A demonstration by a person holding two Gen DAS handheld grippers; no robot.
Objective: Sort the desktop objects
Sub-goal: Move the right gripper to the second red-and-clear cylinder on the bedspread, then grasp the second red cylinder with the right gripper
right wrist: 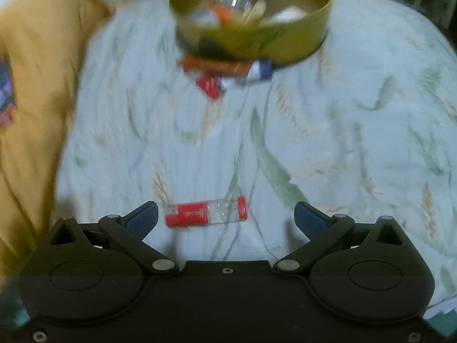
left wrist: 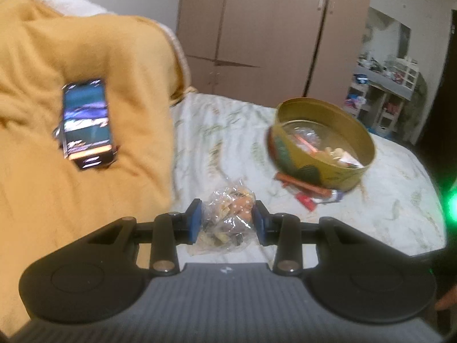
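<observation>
My left gripper [left wrist: 228, 220] is shut on a clear plastic bag of small items [left wrist: 230, 218], held above the pale leaf-patterned bedsheet [left wrist: 222, 131]. A round gold tin [left wrist: 322, 143] with several small objects inside sits to the right, also seen in the right wrist view [right wrist: 251, 40]. My right gripper [right wrist: 225, 218] is open wide, its jaws on either side of a small red-and-clear vial [right wrist: 206, 213] lying on the sheet. Red, orange and blue packets [right wrist: 228, 73] lie at the tin's front edge, also visible in the left wrist view [left wrist: 308, 193].
A yellow blanket [left wrist: 71, 114] is heaped on the left with a phone [left wrist: 85, 121] lying on it, its screen lit. Brown wardrobe doors [left wrist: 257, 28] stand behind the bed. Cluttered shelves [left wrist: 385, 85] are at the far right.
</observation>
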